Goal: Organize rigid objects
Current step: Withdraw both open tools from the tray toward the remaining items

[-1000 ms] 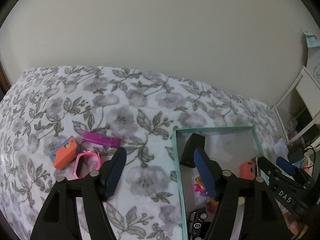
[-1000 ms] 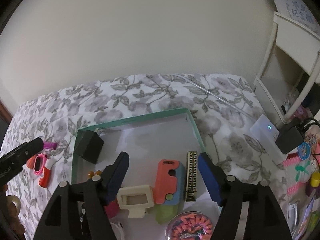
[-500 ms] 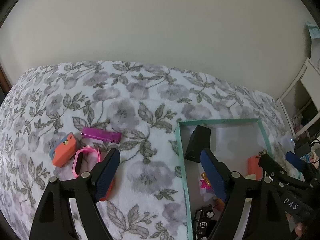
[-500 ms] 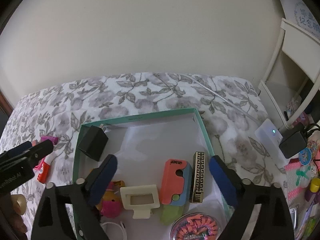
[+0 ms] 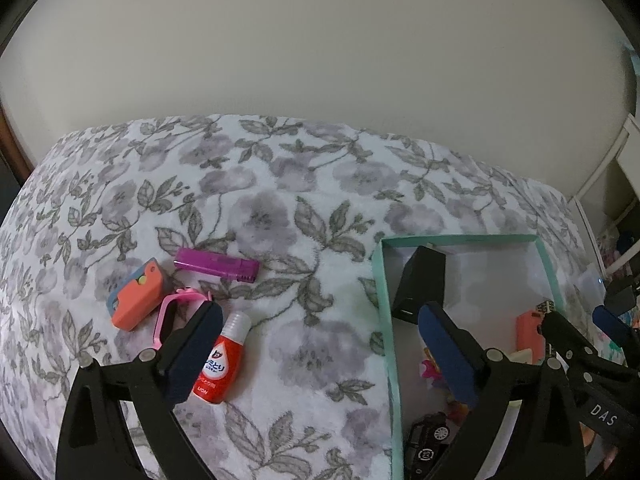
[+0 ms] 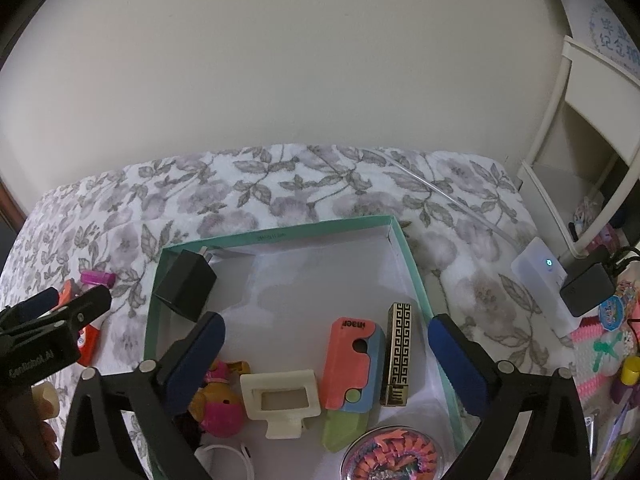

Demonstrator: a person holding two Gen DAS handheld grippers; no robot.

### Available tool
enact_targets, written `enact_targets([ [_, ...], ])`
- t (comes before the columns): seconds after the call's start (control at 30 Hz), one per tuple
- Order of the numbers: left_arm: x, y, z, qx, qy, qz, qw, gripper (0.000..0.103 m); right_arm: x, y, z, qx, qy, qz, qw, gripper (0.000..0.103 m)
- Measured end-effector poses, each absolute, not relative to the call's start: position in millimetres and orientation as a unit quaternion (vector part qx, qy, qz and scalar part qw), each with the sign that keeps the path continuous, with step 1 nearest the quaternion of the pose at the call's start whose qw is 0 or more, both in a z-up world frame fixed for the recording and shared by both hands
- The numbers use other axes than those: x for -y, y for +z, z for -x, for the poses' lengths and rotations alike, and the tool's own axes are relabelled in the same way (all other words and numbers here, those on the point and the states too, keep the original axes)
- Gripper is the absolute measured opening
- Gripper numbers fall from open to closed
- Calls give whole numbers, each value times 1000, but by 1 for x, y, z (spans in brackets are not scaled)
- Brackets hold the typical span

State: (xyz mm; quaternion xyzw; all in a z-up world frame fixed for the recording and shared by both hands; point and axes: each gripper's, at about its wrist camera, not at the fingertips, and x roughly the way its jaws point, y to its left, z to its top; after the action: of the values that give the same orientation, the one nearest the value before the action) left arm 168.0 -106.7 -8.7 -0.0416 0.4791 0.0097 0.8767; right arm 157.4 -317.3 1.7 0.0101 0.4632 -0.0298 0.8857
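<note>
My left gripper hangs over the flowered bedspread, its jaws opening with nothing between them. By its left finger lie a red bottle, a pink band, an orange-and-blue toy and a purple stick. My right gripper hovers over the teal box, jaws also opening and empty. Below it in the box lie a black charger, an orange-and-blue toy, a gold patterned case, a cream frame and a pink-and-yellow toy.
A round clear container sits at the box's near edge. A white device with a lit dot and a black plug lie right of the box. White shelving stands at the far right. A plain wall backs the bed.
Both grippers' jaws have spread wider. The red bottle, hidden behind the left finger before, now shows beside it. The right wrist view has tilted slightly toward the box.
</note>
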Motion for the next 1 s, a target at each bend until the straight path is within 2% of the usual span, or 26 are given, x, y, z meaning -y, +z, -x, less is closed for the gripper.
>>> enact_targets([
  [0.2, 83, -5, -172, -486, 13, 70, 871, 99, 311, -2, -158, -468, -25, 1, 883, 103],
  [0.47, 15, 5, -172, -480, 41, 123, 868, 99, 285, -1, -158, -467, 23, -23, 884, 103],
  [1.0, -102, -14, -161, -512, 134, 139, 837, 99, 161, -5, -146, -447, 125, 23, 885, 103],
])
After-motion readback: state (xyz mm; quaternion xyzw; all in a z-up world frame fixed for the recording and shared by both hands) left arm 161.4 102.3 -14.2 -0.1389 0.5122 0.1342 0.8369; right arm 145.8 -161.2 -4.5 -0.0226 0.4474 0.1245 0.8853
